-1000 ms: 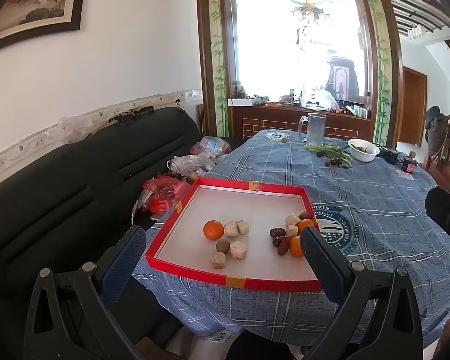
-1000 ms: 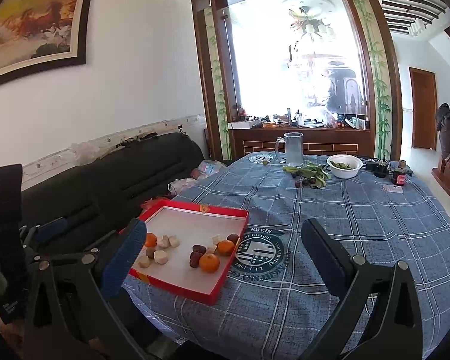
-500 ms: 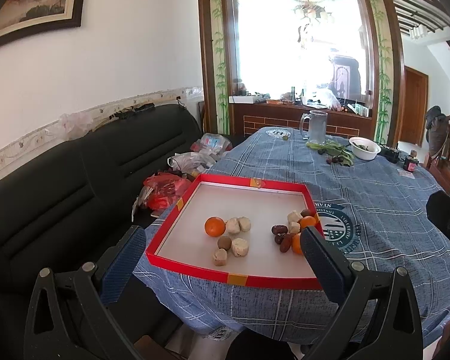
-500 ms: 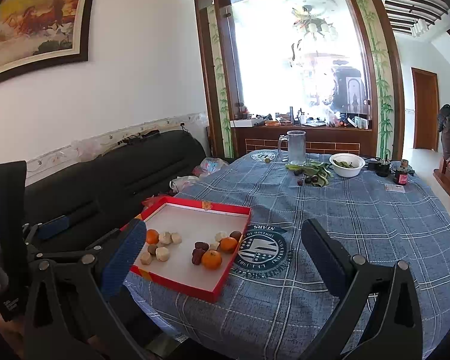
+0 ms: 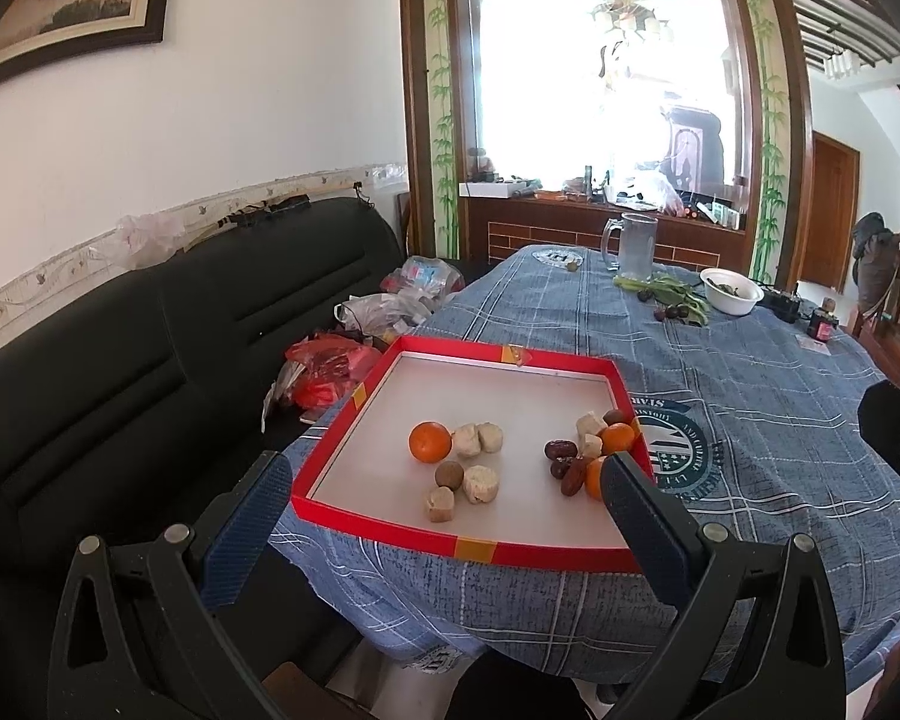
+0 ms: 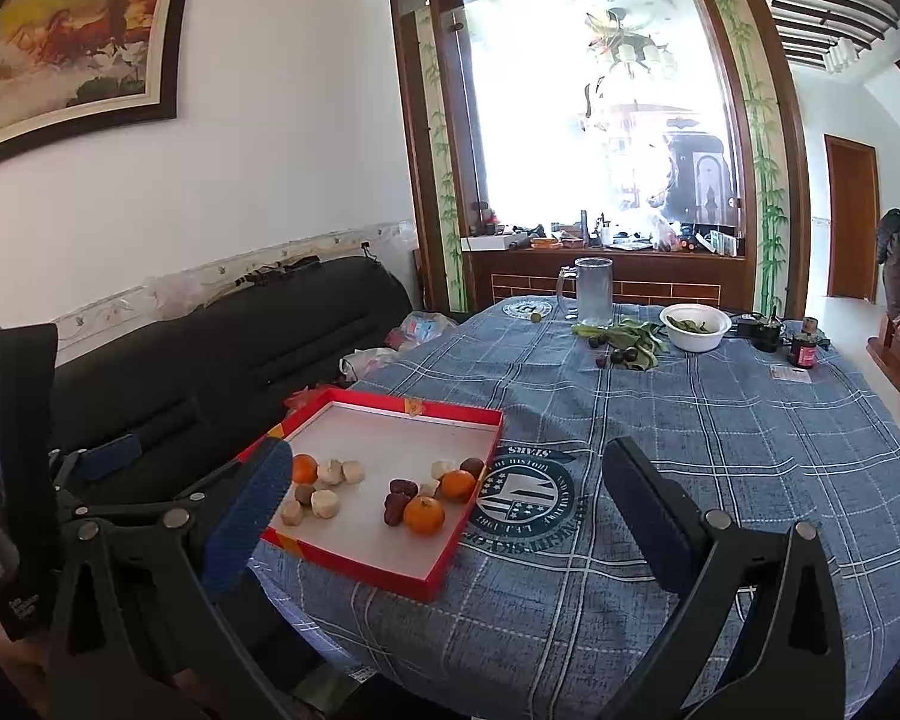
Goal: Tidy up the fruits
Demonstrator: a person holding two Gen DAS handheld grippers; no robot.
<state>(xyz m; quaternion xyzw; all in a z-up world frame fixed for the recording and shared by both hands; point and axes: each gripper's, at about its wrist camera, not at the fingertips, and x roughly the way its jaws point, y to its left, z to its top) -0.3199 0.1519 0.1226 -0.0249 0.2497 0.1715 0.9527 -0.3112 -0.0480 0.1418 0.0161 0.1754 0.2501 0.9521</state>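
- The table [image 6: 720, 480] under its blue plaid cloth carries everything; the far end holds a glass mug [image 6: 593, 291], a white bowl [image 6: 694, 327] and some leafy stems with dark fruit, all well apart from my work.
- The red tray [image 5: 450, 543] sits at the near left edge of the table, by the black sofa [image 5: 150, 360], and all the fruit I care about lies inside it.
- My left gripper [image 5: 444, 531] hangs short of the tray's near rim with its jaws spread wide and nothing between them.
- My right gripper [image 6: 444, 516] also hangs back from the table edge, jaws wide apart and empty, the tray off to its left.
- I judge the sorting barely begun: two loose, mixed clusters, no kind gathered by itself.
- Left cluster: one orange [image 5: 430, 441], several pale chunks [image 5: 480, 483] and a small brown round fruit [image 5: 449, 473], touching or just beside each other.
- Right cluster, against the tray's right wall: two more oranges [image 6: 424, 515], dark red dates [image 6: 403, 487], more pale pieces and another brown fruit, packed close.
- What is left, as I read it: bring the three oranges together, collect the dates, and gather the pale chunks and brown fruits by kind.
- The tray's far half is bare, so I have room for groups.
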